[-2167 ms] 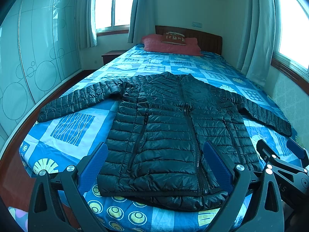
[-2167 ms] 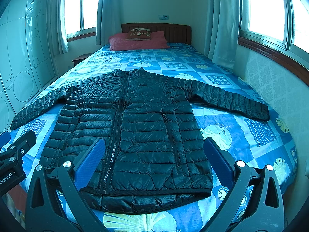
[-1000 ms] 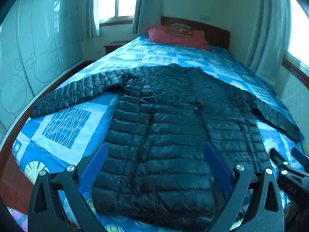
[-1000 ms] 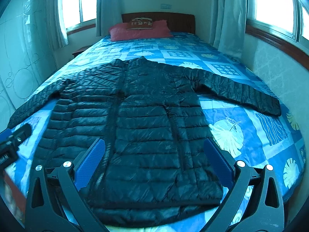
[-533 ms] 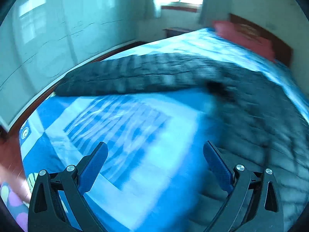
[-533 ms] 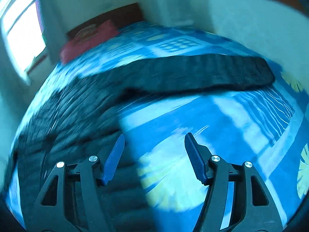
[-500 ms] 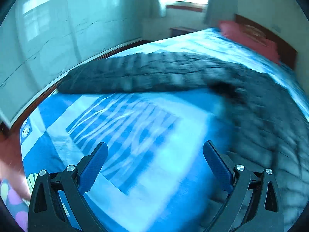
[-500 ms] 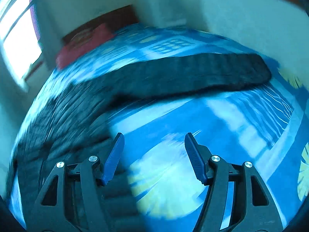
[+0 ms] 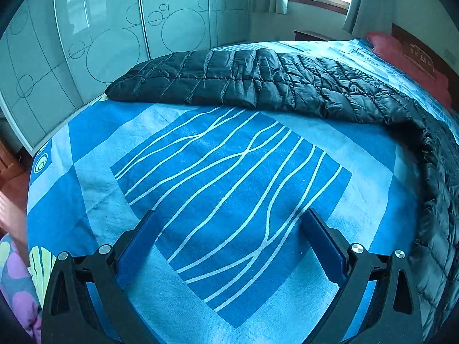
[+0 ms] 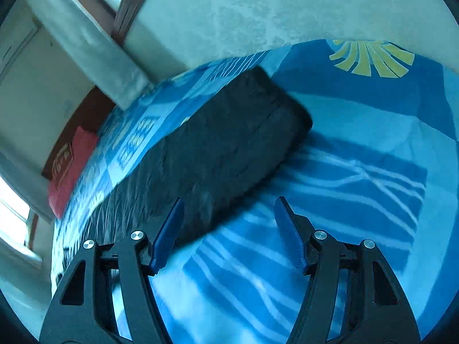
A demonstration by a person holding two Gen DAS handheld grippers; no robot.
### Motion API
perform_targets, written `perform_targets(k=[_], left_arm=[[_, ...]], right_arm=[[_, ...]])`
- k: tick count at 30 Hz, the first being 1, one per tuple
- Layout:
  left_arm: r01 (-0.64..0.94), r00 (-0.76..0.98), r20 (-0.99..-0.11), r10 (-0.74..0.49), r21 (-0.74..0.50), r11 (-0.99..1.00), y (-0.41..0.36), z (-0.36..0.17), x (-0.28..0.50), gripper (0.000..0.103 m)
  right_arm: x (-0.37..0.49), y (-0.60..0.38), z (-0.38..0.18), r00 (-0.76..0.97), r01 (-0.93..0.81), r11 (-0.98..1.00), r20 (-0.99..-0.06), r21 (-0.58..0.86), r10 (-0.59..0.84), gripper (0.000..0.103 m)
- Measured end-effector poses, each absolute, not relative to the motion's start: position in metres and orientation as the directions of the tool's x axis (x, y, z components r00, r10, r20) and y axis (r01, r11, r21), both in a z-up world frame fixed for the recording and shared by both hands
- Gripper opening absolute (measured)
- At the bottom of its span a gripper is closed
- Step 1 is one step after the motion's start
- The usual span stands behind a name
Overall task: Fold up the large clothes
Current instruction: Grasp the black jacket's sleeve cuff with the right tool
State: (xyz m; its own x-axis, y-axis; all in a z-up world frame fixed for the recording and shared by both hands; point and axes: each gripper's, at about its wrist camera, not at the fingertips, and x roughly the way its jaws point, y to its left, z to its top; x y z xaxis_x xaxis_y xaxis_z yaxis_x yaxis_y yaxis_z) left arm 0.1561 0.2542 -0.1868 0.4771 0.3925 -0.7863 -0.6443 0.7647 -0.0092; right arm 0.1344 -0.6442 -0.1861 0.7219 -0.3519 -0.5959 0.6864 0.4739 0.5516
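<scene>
A black quilted puffer jacket lies flat on the blue patterned bed. In the left wrist view its left sleeve (image 9: 243,83) stretches across the far part of the bedspread, cuff to the left, body at the right edge. My left gripper (image 9: 229,240) is open and empty over the bare bedspread, short of the sleeve. In the right wrist view, which is blurred and tilted, the right sleeve (image 10: 229,149) ends in a cuff near the middle. My right gripper (image 10: 229,223) is open and empty, its left fingertip over the sleeve's near edge.
A glass-fronted wardrobe (image 9: 86,43) stands along the left side of the bed (image 9: 86,149). A red pillow (image 9: 401,54) lies at the headboard. A wall (image 10: 287,14) and a curtain (image 10: 94,48) run close along the bed's right side (image 10: 430,91).
Both grippers have swung outward from the jacket's hem, the left toward the left sleeve and the right toward the right sleeve. The right gripper has tilted and come closer to the cuff.
</scene>
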Motion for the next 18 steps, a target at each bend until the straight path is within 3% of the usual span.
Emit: perform_targets(k=[3,6,8,9,10,12,18], left_arm=[[-0.645,0.475,-0.786,0.396,-0.005,0.764,0.25,-0.188,0.153,0.099],[-0.646,0.469,-0.788,0.399,0.002,0.763,0.249,-0.192,0.164,0.099],[-0.647,0.465,-0.787,0.405,0.011,0.763,0.248,-0.191,0.162,0.099],[-0.647,0.464,-0.787,0.407,0.013,0.762,0.247,-0.191,0.163,0.099],[-0.647,0.463,-0.786,0.409,0.015,0.762,0.247,-0.191,0.163,0.099],[-0.648,0.463,-0.786,0.41,0.016,0.762,0.247,-0.192,0.164,0.099],[-0.648,0.462,-0.785,0.413,0.02,0.762,0.247,-0.192,0.164,0.099]], right_arm=[[0.135,-0.658,-0.19,0.762,0.647,0.458,-0.535,0.61,-0.365,0.075],[0.143,-0.664,-0.19,0.751,0.661,0.456,-0.533,0.597,-0.391,0.072],[0.151,-0.67,-0.192,0.741,0.671,0.453,-0.55,0.586,-0.386,0.051],[0.154,-0.675,-0.193,0.735,0.677,0.449,-0.565,0.583,-0.374,0.029],[0.156,-0.677,-0.193,0.729,0.683,0.448,-0.571,0.577,-0.377,0.017],[0.16,-0.671,-0.183,0.735,0.675,0.485,-0.561,0.556,-0.38,0.009],[0.18,-0.602,-0.133,0.784,0.6,0.659,-0.496,0.453,-0.374,0.008]])
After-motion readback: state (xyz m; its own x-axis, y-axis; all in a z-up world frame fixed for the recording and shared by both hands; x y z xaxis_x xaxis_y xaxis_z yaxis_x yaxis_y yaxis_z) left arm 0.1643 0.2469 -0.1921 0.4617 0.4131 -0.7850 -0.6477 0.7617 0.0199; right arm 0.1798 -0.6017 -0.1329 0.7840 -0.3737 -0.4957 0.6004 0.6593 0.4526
